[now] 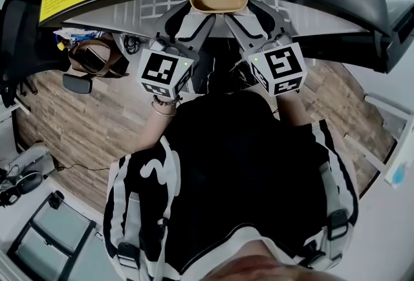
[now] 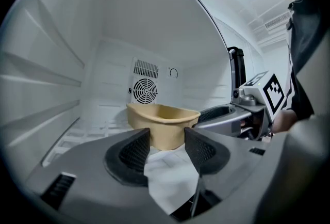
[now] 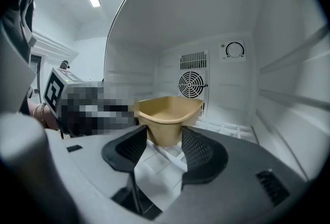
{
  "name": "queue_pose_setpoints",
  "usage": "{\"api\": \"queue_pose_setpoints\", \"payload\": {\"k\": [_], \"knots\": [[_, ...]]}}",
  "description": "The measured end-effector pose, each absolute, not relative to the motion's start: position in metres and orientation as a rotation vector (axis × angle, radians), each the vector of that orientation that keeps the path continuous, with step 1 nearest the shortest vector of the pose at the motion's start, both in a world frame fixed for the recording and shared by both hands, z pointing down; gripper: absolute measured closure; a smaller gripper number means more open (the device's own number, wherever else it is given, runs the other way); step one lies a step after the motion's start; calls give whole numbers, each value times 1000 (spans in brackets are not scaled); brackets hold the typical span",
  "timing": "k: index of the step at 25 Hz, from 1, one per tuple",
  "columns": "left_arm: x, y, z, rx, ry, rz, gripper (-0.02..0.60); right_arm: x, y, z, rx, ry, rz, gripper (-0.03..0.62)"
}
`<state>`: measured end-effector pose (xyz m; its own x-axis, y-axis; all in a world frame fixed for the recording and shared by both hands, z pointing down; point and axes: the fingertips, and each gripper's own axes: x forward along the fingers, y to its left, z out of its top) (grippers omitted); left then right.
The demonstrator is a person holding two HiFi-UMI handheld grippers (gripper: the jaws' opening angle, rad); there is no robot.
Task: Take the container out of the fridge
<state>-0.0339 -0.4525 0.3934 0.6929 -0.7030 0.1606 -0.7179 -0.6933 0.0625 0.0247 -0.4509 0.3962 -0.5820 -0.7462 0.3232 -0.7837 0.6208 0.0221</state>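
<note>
Both pairs of tongs are being held at the mouth of the fridge (image 2: 103,37), side by side. The tan container (image 2: 162,120) is being framed dead ahead of each, sitting upright and empty on the white fridge floor (image 3: 227,127), well in front of the round fan grille (image 2: 144,90) on the back wall.

The left tongs (image 2: 167,140) are being held with the jaws apart, nothing clamped. The container's near wall is being seen just past the tips, its lower part showing through the gap. The right tongs (image 3: 164,140) are being held the same way: jaws parted, gripping nothing, the container just beyond the pads. Whether either rim is already lying between the tips cannot be told from these angles.

From the head view, the container (image 1: 218,2) is being flanked by the two pairs of tongs at its near side, deep under the fridge's dark top edge.

So the step in hand is being read as the reach, with the grasp not yet made. Next, a wall or rim of the container is being called for between one pair of jaws, perhaps both, one on each side. A firm squeeze is then needed before the container is lifted clear of the floor and drawn straight back out through the opening.
</note>
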Motion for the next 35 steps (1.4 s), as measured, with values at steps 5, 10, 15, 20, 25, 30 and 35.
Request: {"api": "queue_pose_setpoints", "payload": {"k": [5,10,15,20,25,30,35], "knots": [[-33,-453,392,2775,-1179,189,376,26,-450,397,1260,-2553,179,379],[-32,-452,392,2771,-1188,188,376,27,-449,397,1272,-2560,167,379],[-31,-449,391,2779,-1180,191,376,29,-447,395,1277,-2567,168,379],[-28,-446,388,2807,-1171,166,376,31,-444,392,1284,-2578,170,379],[-30,-442,387,2805,-1165,148,376,30,-439,390,1294,-2582,168,379],[-29,-439,381,2807,-1172,150,376,31,-434,387,1305,-2585,161,379],[-30,-430,378,2822,-1166,136,376,30,-426,382,1308,-2593,147,379]]}}
